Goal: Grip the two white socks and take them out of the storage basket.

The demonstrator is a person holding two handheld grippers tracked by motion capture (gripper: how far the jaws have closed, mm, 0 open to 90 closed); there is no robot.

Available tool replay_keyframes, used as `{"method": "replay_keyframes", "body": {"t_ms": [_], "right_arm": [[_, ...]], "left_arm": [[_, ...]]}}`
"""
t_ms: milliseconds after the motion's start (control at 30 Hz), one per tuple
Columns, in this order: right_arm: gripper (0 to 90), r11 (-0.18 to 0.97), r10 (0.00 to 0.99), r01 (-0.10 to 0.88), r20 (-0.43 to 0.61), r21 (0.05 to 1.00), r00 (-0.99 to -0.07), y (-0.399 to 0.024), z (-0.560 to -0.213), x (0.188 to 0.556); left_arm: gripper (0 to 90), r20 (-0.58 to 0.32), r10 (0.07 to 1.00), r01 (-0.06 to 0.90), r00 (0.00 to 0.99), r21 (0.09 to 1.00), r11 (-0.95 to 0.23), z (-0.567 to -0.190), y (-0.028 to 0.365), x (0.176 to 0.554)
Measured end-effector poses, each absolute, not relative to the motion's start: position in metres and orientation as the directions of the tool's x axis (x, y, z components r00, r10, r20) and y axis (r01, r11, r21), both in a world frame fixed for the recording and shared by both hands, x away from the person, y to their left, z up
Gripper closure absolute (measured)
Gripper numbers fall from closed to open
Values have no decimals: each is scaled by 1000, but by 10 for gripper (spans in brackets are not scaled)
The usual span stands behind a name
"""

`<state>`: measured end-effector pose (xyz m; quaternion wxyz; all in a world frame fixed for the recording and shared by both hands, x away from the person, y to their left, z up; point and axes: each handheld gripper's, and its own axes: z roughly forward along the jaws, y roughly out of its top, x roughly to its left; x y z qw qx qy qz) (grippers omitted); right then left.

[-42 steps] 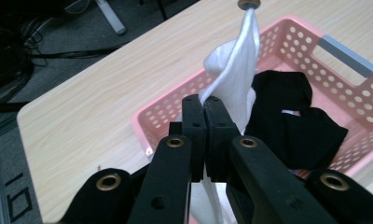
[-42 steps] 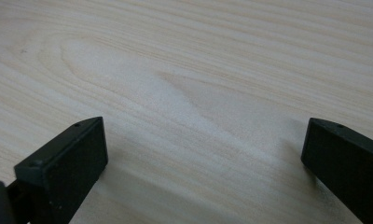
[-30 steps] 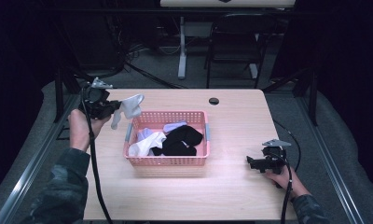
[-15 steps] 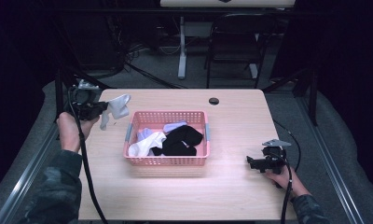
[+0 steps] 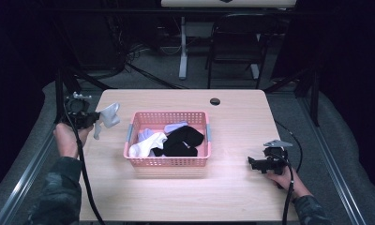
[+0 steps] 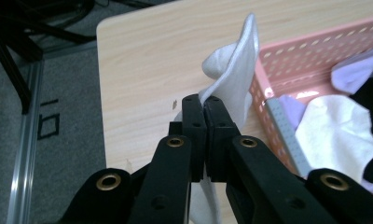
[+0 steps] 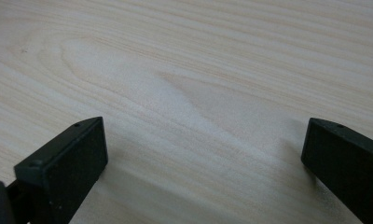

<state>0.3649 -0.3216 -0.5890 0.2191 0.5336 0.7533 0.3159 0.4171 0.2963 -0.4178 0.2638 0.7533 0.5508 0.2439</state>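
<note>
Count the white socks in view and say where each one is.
2. One white sock hangs pinched in the left gripper, left of the pink basket. Another lies inside the basket. More may be buried.

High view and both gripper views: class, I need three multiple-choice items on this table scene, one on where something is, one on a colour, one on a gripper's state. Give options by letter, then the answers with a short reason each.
1. Where is the pale sock that the left gripper holds?
A. Inside the basket
B. Outside the basket, near the table's left edge
C. Beside the right gripper

2. What colour is the basket?
A. Pink
B. Blue
C. Green

3. How do the right gripper's jaws stand?
A. Shut on a sock
B. Shut on nothing
C. Wide open over bare wood

Answers:
1 B: the pale sock hangs from the left gripper, left of the basket.
2 A: its walls are pink in the high view and the left gripper view.
3 C: the right gripper shows both jaws far apart with only the table between them.
</note>
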Motion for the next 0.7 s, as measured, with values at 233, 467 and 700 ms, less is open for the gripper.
{"method": "replay_keyframes", "body": {"t_ms": [233,467,700], "right_arm": [[0,228,943,665,8,712,-332,-321,-589,365],[0,228,943,665,8,711,-332,-321,-589,365],[0,229,944,665,4,711,-330,-321,-589,365]], "left_arm": [[890,51,967,761,248,608,-228,-448,302,420],[890,25,975,810,219,553,-196,-477,308,425],[840,-14,982,856,188,493,-157,-507,310,425]]}}
